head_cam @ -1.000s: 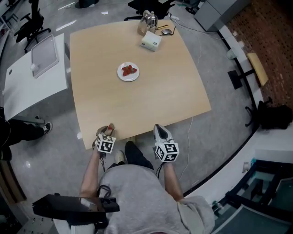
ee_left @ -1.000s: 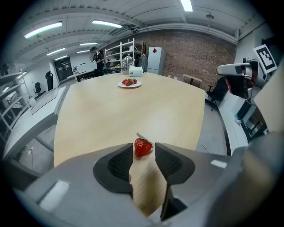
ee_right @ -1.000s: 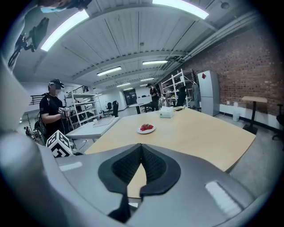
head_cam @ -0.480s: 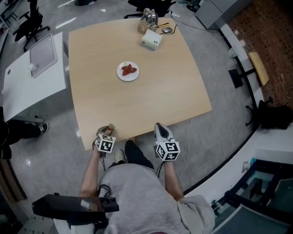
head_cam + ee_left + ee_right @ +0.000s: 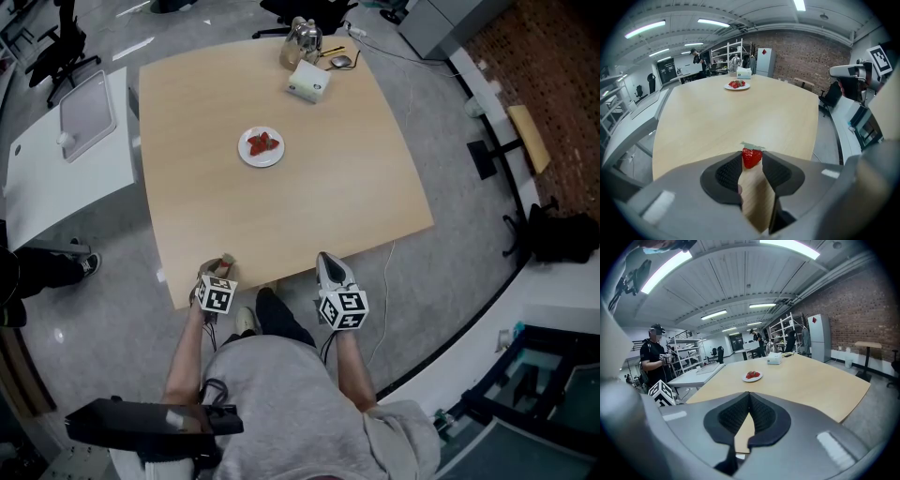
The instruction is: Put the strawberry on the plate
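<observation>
**Left jaws closed in on the strawberry at the table's near edge**

The pale wooden table (image 5: 309,206) filled the head view, with grey floor around it. Compared with a second earlier, nothing on it had shifted and both hands kept their places at the near edge. Only the left gripper (image 5: 221,264) differed: pointing steeply down, its jaws had just been closing. The right gripper (image 5: 326,265) tilted gently down, empty, its jaws tip to tip. The white plate (image 5: 250,157) lay mid-table, well apart. The strawberry (image 5: 752,157) sat on the tabletop between the left pads, which touched its sides.
</observation>
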The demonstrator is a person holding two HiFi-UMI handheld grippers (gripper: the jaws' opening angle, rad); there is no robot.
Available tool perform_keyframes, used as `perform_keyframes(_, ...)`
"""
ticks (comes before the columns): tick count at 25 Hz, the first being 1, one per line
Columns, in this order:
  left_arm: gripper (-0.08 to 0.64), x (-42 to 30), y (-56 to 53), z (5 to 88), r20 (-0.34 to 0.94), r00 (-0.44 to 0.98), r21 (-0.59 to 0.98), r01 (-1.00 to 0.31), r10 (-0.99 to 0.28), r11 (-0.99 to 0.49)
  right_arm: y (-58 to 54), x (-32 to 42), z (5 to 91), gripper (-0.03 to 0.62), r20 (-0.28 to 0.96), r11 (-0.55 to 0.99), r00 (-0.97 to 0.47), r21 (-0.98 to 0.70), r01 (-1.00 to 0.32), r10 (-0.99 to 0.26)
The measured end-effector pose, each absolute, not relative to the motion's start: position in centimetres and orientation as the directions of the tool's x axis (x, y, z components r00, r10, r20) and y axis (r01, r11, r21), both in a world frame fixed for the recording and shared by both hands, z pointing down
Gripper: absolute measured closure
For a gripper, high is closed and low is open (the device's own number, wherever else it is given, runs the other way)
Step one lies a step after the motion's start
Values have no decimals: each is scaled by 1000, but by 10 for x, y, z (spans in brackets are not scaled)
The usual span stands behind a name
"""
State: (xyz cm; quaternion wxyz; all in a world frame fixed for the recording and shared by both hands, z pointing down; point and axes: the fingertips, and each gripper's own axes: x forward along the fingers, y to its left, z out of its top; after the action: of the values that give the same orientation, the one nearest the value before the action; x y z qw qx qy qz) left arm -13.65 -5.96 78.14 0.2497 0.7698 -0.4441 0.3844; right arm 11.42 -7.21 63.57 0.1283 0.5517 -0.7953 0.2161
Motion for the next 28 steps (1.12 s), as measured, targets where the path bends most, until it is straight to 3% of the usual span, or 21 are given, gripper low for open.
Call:
perform_keyframes(14, 407, -138, -66, 754, 754, 338, 70, -894, -563, -442, -69, 114, 634, 586, 427, 296, -357, -204, -933, -831)
perform_keyframes(28, 407, -128, -91, 669, 593, 374, 94, -912, -713, -400, -74, 115, 632, 586, 408, 298, -363, -216, -930, -838)
